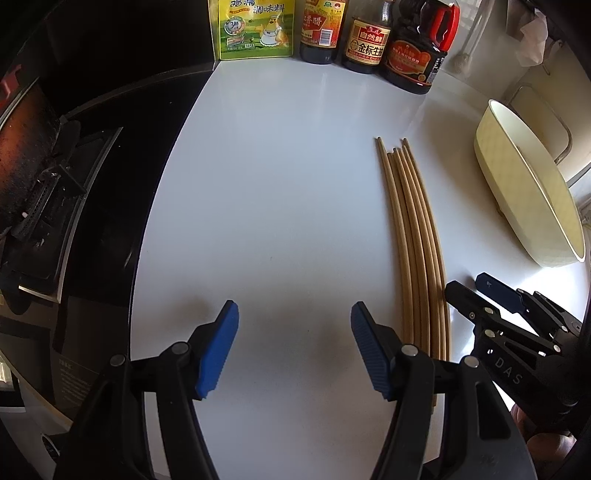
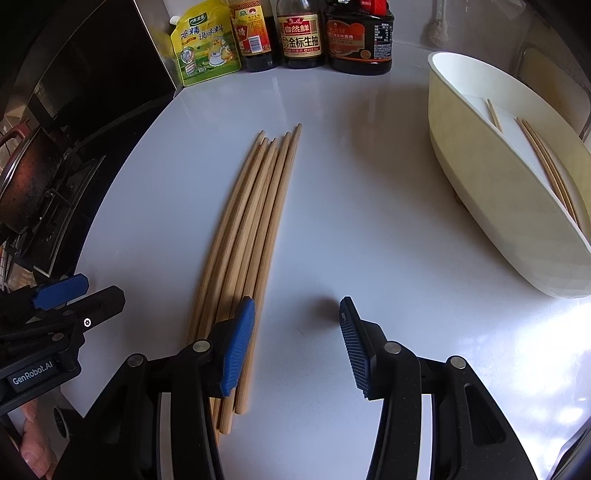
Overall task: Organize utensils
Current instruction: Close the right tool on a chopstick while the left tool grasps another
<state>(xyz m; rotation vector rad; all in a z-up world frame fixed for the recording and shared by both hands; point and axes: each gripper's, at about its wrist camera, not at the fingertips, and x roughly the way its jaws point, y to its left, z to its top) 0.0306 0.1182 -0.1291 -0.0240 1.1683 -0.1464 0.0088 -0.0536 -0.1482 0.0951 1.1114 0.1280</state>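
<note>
Several wooden chopsticks (image 1: 413, 240) (image 2: 247, 229) lie side by side in a bundle on the white countertop (image 1: 266, 184) (image 2: 369, 229). My left gripper (image 1: 293, 317) stands open over bare counter, just left of the bundle, with nothing between its blue pads (image 1: 218, 350). My right gripper (image 2: 297, 314) is open too; its left pad (image 2: 240, 343) hangs over the near ends of the chopsticks and its gap lies right of them. A cream oval utensil holder (image 1: 517, 184) (image 2: 491, 192) stands at the right, with a few chopsticks (image 2: 546, 162) inside.
Sauce bottles (image 1: 365, 40) (image 2: 299, 37) and a green seasoning pouch (image 1: 255, 29) (image 2: 203, 48) line the back of the counter. A black stove with a dark pan (image 1: 26, 166) (image 2: 26, 177) borders the left side. Each view shows the other gripper at its edge.
</note>
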